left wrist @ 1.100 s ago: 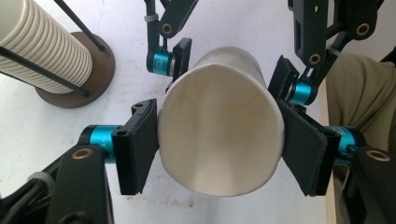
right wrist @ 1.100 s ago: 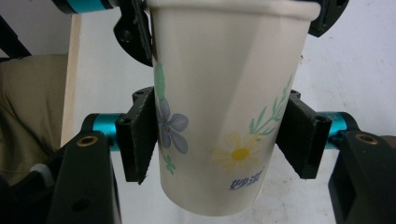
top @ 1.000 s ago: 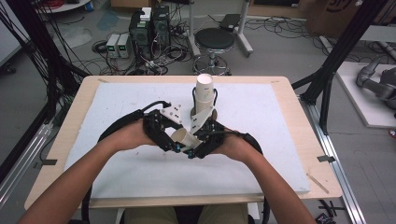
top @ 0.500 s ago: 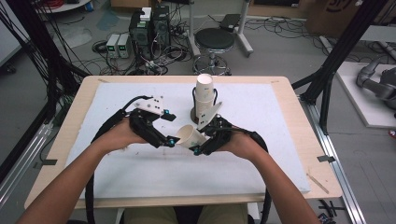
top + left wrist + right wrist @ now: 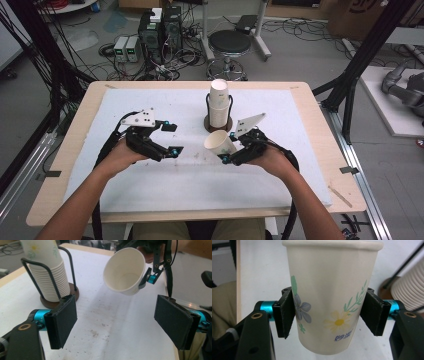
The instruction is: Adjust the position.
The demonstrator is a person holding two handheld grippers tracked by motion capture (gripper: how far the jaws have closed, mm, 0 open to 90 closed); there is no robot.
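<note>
Right gripper view: right gripper [image 5: 332, 312] clamps the flowered white paper cup [image 5: 329, 290], pulled free; left gripper [image 5: 122, 322] gapes empty beside the stacked cups [image 5: 50, 277]; placing remains.

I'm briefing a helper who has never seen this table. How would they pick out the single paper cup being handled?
Start at the white table mat, then find the dark wire rack holding a stack of white paper cups near its middle. Just in front of it, the right claw grips one floral-printed white paper cup: alone, tilted, lifted off the mat, not nested.
</note>
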